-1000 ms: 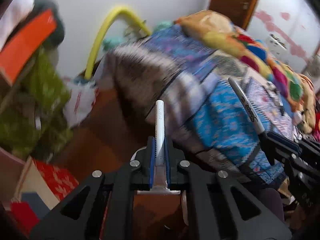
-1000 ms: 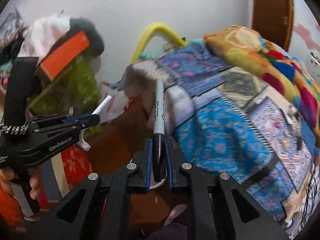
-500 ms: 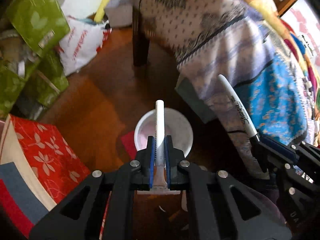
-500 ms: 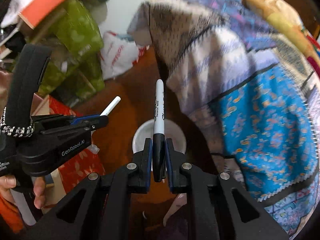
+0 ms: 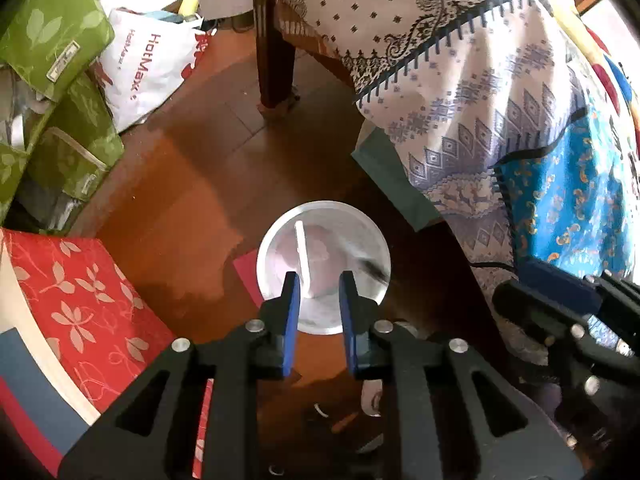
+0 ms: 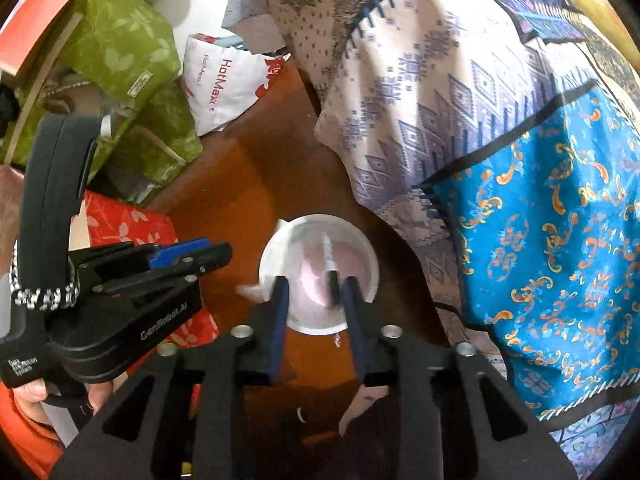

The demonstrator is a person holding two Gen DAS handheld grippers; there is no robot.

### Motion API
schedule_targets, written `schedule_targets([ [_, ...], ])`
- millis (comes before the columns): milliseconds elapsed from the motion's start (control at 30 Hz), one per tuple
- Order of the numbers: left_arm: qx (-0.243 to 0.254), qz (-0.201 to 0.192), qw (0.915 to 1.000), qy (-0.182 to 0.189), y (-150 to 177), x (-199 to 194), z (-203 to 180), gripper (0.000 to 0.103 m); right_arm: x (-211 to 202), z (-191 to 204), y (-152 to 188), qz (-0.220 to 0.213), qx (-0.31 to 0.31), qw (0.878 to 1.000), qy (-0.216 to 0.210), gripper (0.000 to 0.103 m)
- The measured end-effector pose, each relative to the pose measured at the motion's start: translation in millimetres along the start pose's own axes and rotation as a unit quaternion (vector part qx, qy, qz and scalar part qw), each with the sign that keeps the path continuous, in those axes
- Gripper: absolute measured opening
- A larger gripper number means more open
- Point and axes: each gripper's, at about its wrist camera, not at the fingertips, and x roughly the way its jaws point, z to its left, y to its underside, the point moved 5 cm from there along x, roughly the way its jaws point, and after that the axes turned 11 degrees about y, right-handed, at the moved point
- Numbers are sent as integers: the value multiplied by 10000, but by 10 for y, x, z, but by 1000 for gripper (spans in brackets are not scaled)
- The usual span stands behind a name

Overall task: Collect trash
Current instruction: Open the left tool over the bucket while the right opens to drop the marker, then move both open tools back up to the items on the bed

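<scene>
over the white bucket (image 5: 280, 236), both tools (image 5: 318, 280) (image 6: 312, 284) point steeply down, jaws parted.

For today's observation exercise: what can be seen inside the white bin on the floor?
Inside the white bin, the left view shows a white razor dropping in; the right view shows a blurred black marker. A pinkish lining shows beneath. The gripper fingers cover the near part, so anything else stays unseen.
</scene>
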Motion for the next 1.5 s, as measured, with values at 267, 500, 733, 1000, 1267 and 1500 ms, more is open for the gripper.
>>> schedule_targets([
  [267, 144, -292, 9995, 13, 71, -327, -108, 19, -350, -90, 96, -333, -19, 9994, 130, 27],
  [500, 415, -845, 9955, -59, 118, -871, -331, 19, -895, -148, 197, -958, -23, 9949, 307, 27],
  [733, 755, -1461, 9864, -79, 194, -1439, -731, 19, -1582, -343, 345, -1737, 243, 9833, 494, 27],
  [1000, 1306, -2024, 9704, 183, 295, -1943, -1451, 19, -2297, -705, 570, -2505, 726, 9629, 694, 27],
  [1267, 2166, -2390, 9451, 515, 403, -2175, -2475, 19, -2821, -1321, 872, -2975, 1386, 9398, 953, 27],
  [1500, 2803, -2224, 9292, 922, 515, -1993, -3395, 19, -3081, -2001, 1191, -3077, 1915, 9227, 1311, 27],
])
